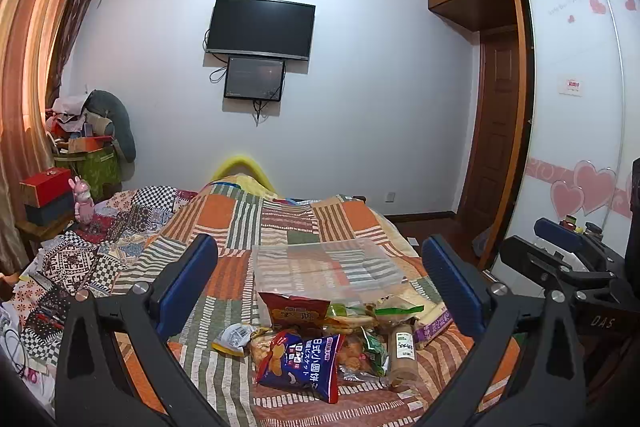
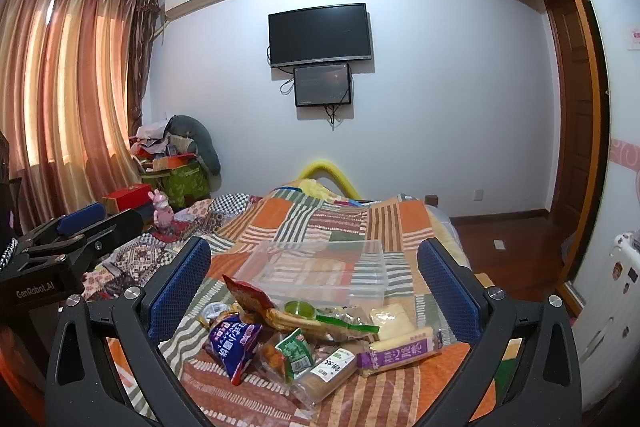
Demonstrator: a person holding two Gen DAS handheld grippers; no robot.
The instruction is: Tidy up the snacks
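A heap of snack packets lies on the patchwork bed: a blue biscuit bag (image 1: pixel 300 361) (image 2: pixel 234 345), a red bag (image 1: pixel 298 311) (image 2: pixel 248 297), a brown wafer pack (image 1: pixel 402 351) (image 2: pixel 326 373), a purple-labelled pack (image 2: pixel 400 349) and a green sachet (image 2: pixel 296 351). A clear plastic box (image 1: pixel 328 267) (image 2: pixel 320 269) sits just behind them. My left gripper (image 1: pixel 320 275) is open and empty above the heap. My right gripper (image 2: pixel 314 279) is open and empty too. Each gripper shows at the other view's edge: the right one (image 1: pixel 560 251), the left one (image 2: pixel 76 227).
The bed (image 1: pixel 248 227) has a yellow footboard (image 1: pixel 240 165). A cluttered nightstand with a red box (image 1: pixel 46 187) and pink toy (image 1: pixel 84 201) stands left. A wardrobe with heart decals (image 1: pixel 576 147) and wooden floor (image 2: pixel 512 259) lie right. A TV (image 1: pixel 260 27) hangs on the far wall.
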